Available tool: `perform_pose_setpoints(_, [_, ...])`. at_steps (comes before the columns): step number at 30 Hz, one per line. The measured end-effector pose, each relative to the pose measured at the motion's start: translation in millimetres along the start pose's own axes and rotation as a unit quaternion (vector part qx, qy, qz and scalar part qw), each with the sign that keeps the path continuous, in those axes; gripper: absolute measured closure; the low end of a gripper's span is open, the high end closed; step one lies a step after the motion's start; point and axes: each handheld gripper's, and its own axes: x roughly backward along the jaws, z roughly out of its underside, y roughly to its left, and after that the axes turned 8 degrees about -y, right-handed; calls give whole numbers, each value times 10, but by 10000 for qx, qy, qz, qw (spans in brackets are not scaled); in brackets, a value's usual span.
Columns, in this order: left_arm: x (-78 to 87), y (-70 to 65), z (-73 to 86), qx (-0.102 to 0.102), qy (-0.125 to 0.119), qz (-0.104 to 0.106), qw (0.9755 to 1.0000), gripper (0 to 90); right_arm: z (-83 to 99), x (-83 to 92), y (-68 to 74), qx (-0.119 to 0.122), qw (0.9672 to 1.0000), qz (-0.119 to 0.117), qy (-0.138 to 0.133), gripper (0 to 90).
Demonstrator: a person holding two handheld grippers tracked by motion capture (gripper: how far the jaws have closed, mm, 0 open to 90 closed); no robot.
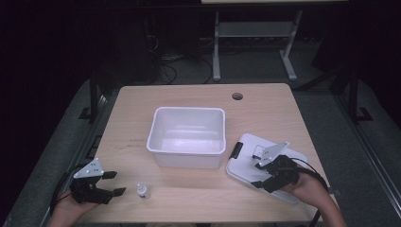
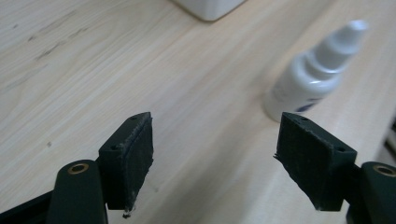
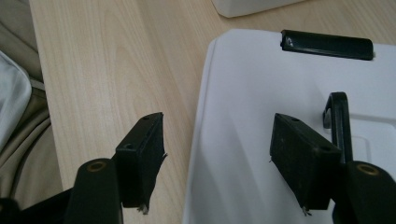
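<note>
- The left tool, lower left of the high view, has its jaws spread wide and empty, aimed at the small dropper bottle standing upright on the bench just to its right.
- The right tool, lower right, hovers open and empty over the white lid, straddling its near edge.
- The white bin sits mid-frame, seemingly empty.
- The step looks like the approach to a grasp; next, the left tool probably needs to advance and close around the bottle's body.
</note>
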Motion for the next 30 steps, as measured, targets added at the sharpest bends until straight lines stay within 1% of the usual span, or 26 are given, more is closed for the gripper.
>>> perform_pose_setpoints(4, [32,-67,-78,-195,76,313,9993,274,24,-20,16,-30,10000,22,-43,339])
perform_pose_setpoints(5, [32,-87,-100,-282,159,373,9988,275,33,-27,17,-39,10000,7,-39,338])
perform_pose_setpoints(6, [29,-105,-111,-295,216,397,9985,276,42,-31,22,-58,10000,13,-2,334])
perform_pose_setpoints(7, [21,-132,-136,-402,337,475,9975,277,47,-32,28,-70,10000,33,5,331])
perform_pose_setpoints(9, [8,-168,-165,-577,451,517,9960,298,62,-26,43,-79,9999,61,-10,320])
perform_pose_setpoints(11, [-2,-198,-197,-678,475,561,9950,303,70,-17,55,-90,9999,85,19,314])
perform_pose_setpoints(12, [-6,-206,-208,-697,490,606,9945,310,80,-7,71,-75,9999,127,-10,312])
perform_pose_setpoints(14, [-22,-229,-239,-804,525,614,9935,321,96,7,83,-80,9999,121,-51,311])
perform_pose_setpoints(16, [-55,-248,-268,-853,605,662,9923,327,112,23,94,-130,9998,160,-48,308])
perform_pose_setpoints(18, [-98,-276,-295,-955,727,708,9902,331,136,31,107,-141,9997,193,-23,305])
perform_pose_setpoints(20, [-130,-289,-316,-1017,807,725,9889,336,159,32,116,-163,9996,227,-20,303])
perform_pose_setpoints(22, [-166,-302,-342,-1057,874,738,9878,340,176,36,131,-159,9996,235,-49,303])
perform_pose_setpoints(23, [-190,-310,-360,-1096,925,762,9867,340,183,35,141,-180,9995,239,-72,303])
perform_pose_setpoints(25, [-223,-331,-387,-1174,957,799,9852,361,200,25,149,-180,9996,212,-49,303])
perform_pose_setpoints(27, [-259,-340,-417,-1201,1005,825,9842,365,212,26,149,-162,9995,254,12,301])
perform_pose_setpoints(29, [-289,-347,-438,-1256,1035,842,9831,376,221,29,147,-191,9995,255,-1,301])
perform_pose_setpoints(30, [-308,-349,-451,-1287,1079,868,9820,378,222,30,149,-195,9995,260,-11,300])
